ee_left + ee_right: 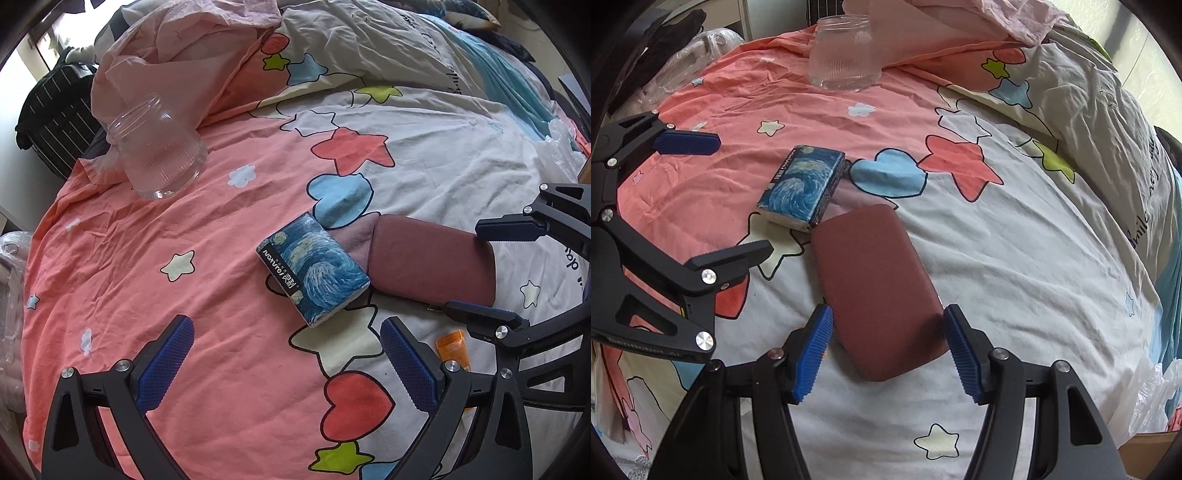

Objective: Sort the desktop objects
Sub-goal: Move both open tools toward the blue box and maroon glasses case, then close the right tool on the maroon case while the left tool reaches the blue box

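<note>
— Bedding first: a rumpled cotton quilt (1015,258), star-printed, carries everything. Ribbed glass jar (844,55) upright at the far edge.

— And the maroon fabric case (875,288)?

— Flat, straddled by the spread right tongs (886,350), apparently for pickup; the soft tissue pack (803,186) touches its far end. Left tongs (286,363) released, empty.

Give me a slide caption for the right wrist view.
Open right gripper straddling a maroon case on a star-print quilt, tissue pack and glass jar beyond.
</note>
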